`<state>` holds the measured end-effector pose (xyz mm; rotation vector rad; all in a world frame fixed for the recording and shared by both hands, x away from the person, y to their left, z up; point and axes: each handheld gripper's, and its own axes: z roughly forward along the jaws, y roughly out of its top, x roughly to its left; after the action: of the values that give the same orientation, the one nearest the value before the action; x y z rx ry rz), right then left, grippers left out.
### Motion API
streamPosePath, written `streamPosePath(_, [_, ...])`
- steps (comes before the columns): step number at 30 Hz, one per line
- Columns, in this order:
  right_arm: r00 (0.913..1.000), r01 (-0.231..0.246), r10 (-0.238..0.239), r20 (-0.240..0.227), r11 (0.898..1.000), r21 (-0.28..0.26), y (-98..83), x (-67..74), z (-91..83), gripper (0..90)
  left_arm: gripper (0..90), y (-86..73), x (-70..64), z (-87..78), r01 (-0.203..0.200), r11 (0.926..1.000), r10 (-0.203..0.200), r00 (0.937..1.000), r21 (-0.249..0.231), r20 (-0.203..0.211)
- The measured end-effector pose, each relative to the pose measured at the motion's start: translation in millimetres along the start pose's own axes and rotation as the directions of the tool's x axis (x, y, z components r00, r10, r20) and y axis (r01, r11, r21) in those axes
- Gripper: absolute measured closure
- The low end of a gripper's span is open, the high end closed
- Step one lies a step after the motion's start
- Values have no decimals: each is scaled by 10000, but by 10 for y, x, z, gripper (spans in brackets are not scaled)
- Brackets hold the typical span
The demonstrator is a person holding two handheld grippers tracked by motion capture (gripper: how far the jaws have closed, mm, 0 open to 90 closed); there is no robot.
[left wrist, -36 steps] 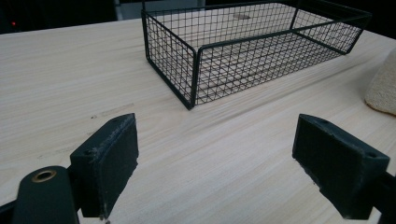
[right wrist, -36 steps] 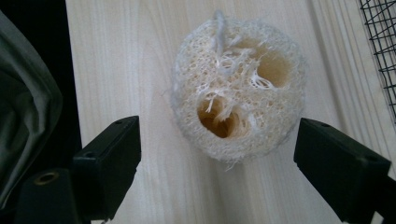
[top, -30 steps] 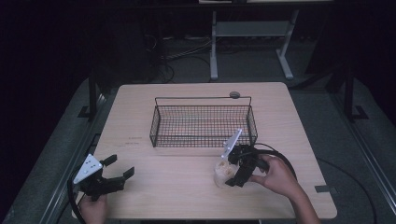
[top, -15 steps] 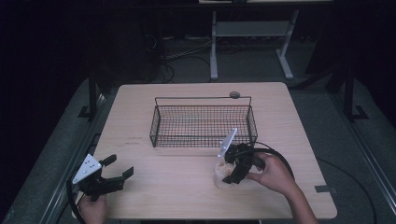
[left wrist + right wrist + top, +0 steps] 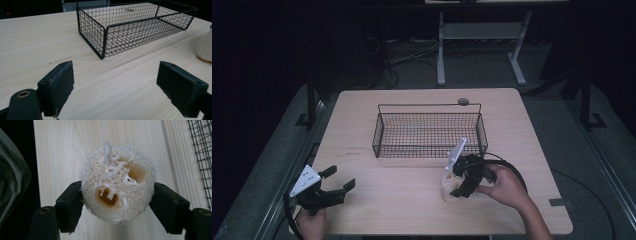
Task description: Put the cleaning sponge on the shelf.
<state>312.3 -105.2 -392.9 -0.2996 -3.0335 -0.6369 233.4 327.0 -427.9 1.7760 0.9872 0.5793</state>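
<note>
1. The loofah [image 5: 449, 186] is sitting on the table [image 5: 412, 210] just in front of the wire basket [image 5: 429, 131] in the high view, and you are clamping it with the right gripper [image 5: 458, 184]. The left gripper [image 5: 332, 192] is resting near the table's front left corner, well apart.
2. In the left gripper view, your jaws are standing wide with nothing between them; bare wood is lying ahead up to the basket's near corner [image 5: 103, 53].
3. In the right gripper view, the jaws have just been closing, and both pads [image 5: 70, 205] are pressing the loofah's [image 5: 117, 182] sides. You are gripping a soft, springy thing, so be lifting straight up before crossing the basket mesh [image 5: 201, 157], which is rising just beside it.
</note>
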Motion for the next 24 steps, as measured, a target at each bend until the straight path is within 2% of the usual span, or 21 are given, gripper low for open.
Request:
streamPosePath(13, [9997, 235, -235, 43, 9997, -12, 66, 22, -116, 282, 138, 0, -1, -9, 3, 10000, -3, 10000, -53, -11])
streamPosePath(24, [9998, 193, -193, 26, 9998, -49, 102, -11, -190, 282, 138, 0, 0, -10, 3, 10000, -3, 10000, -44, -7])
